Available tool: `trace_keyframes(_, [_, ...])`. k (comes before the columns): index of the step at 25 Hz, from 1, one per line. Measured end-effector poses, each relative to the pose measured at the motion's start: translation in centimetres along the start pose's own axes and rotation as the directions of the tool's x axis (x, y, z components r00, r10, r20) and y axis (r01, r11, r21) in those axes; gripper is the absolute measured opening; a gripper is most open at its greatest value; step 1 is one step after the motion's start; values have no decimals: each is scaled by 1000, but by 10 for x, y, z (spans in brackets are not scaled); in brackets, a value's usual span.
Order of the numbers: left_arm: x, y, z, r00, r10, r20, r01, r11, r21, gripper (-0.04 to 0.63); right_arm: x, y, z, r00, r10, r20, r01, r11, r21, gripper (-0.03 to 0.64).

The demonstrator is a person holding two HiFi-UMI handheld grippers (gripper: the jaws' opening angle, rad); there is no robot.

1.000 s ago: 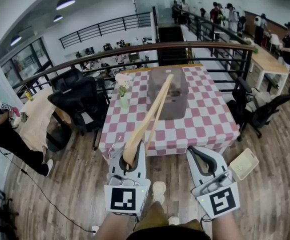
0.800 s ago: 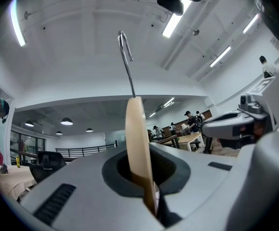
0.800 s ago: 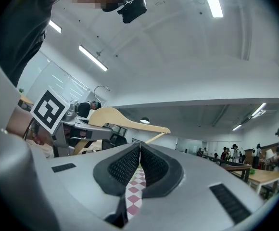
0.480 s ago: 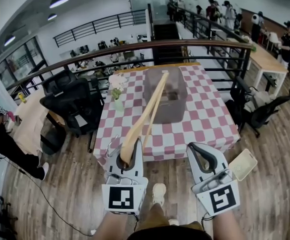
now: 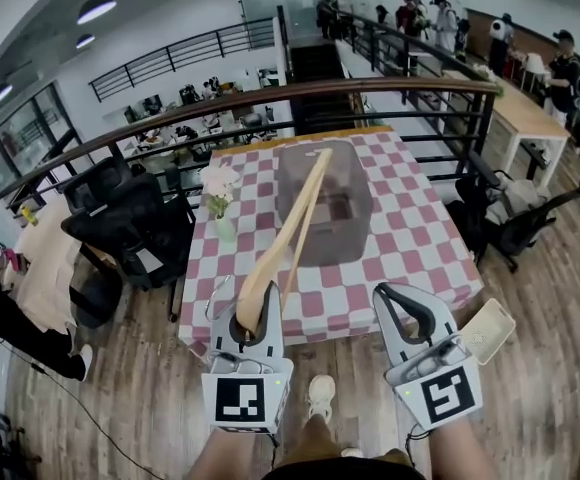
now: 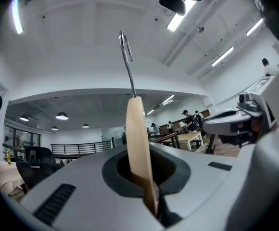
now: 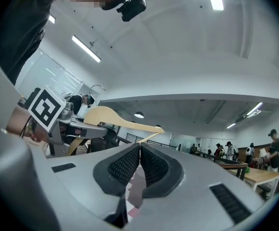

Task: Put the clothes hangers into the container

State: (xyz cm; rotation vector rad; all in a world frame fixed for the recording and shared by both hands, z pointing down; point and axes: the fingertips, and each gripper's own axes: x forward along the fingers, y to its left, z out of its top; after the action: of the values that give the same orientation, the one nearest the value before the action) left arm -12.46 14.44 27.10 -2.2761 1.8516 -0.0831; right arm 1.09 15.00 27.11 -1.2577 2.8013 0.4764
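My left gripper (image 5: 247, 320) is shut on a wooden clothes hanger (image 5: 288, 235) that slants up and forward over the checked table. In the left gripper view the hanger (image 6: 138, 143) stands edge-on between the jaws, its metal hook (image 6: 126, 57) pointing up. A grey translucent container (image 5: 325, 200) stands in the middle of the red-and-white checked table (image 5: 410, 248), ahead of both grippers. My right gripper (image 5: 410, 313) is shut with nothing in it; its pads (image 7: 130, 165) meet. From the right gripper view the hanger (image 7: 115, 119) shows off to the left.
A vase of flowers (image 5: 220, 193) stands at the table's left side. Black office chairs (image 5: 135, 228) sit to the left, another chair (image 5: 525, 218) to the right. A pale tray (image 5: 487, 328) lies on the wooden floor at right. A railing (image 5: 370, 88) runs behind the table.
Both grippers and I have moved closer to the table, which now sits larger and nearer in the head view. The hanger stays gripped in the left gripper.
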Motion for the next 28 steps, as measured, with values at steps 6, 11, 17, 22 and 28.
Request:
trace_keyframes(6, [45, 21, -16, 1000, -9, -18, 9, 1000, -7, 11, 46, -18, -18, 1000, 8, -19, -8, 1000, 1, 34])
trace_keyframes(11, [85, 42, -32, 999, -15, -39, 14, 1000, -17, 11, 86, -27, -24, 999, 43, 8, -43, 999, 10, 34])
trace_keyframes(17, [124, 58, -49, 997, -45, -66, 44, 999, -26, 11, 125, -42, -35, 999, 46, -18, -46, 999, 7, 34])
trace_keyframes(22, [161, 75, -52, 996, -63, -57, 60, 997, -51, 11, 161, -57, -42, 999, 32, -20, -32, 999, 5, 34])
trace_keyframes(28, [200, 88, -64, 993, -104, -50, 101, 993, -55, 11, 198, -74, -57, 999, 11, -38, -11, 1000, 2, 34])
